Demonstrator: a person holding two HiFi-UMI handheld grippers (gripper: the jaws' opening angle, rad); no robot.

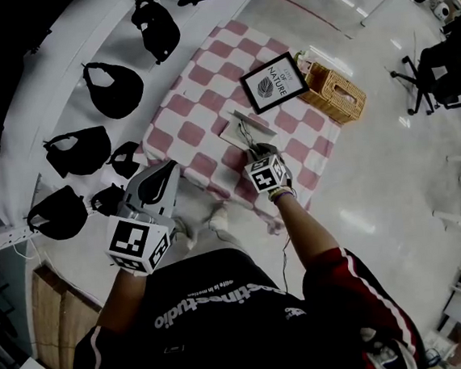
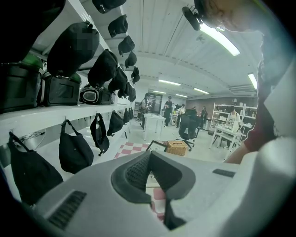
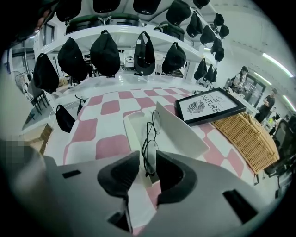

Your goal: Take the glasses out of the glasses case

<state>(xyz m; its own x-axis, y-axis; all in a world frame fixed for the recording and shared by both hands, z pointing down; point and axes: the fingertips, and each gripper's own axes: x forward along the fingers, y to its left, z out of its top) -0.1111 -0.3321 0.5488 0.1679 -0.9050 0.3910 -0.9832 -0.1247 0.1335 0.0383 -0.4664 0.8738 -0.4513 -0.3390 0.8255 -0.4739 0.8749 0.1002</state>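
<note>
- The glasses (image 3: 149, 139) stand on edge over the open case (image 3: 178, 127). Their near lens sits between the jaws of my right gripper (image 3: 148, 157).
- Those jaws are drawn in narrow, with a pad against each side of that lens, so I judge this a grip on the thin wire rim. I cannot tell whether the far lens is clear of the tray (image 3: 132, 121).
- The glasses' long axis runs straight away from the right gripper, along the length of the case. The raised lid (image 3: 185, 134) is just beside them on the right.
- From the head view, the right gripper (image 1: 254, 151) is at the near end of the case (image 1: 237, 130), reaching in from my side of the checked cloth (image 1: 196, 77).
- The coming move turns on that line. I would lift up and draw back along it, keeping the far lens off the tray wall and the lid. A wire frame held by one lens may swing or slip, so I would go slowly.
- My left gripper (image 2: 149, 155) is well apart from the case, raised at the near left corner of the cloth (image 2: 159, 206). Its tips meet with nothing between them, and it points out into the room. In the head view it (image 1: 163, 178) is clearly the farther of the two.
- A picture frame (image 1: 274, 82) and a basket (image 1: 334, 93) sit beyond the case, out of the pull path.
- Black bags (image 1: 114, 89) hang along the wall to the left.
</note>
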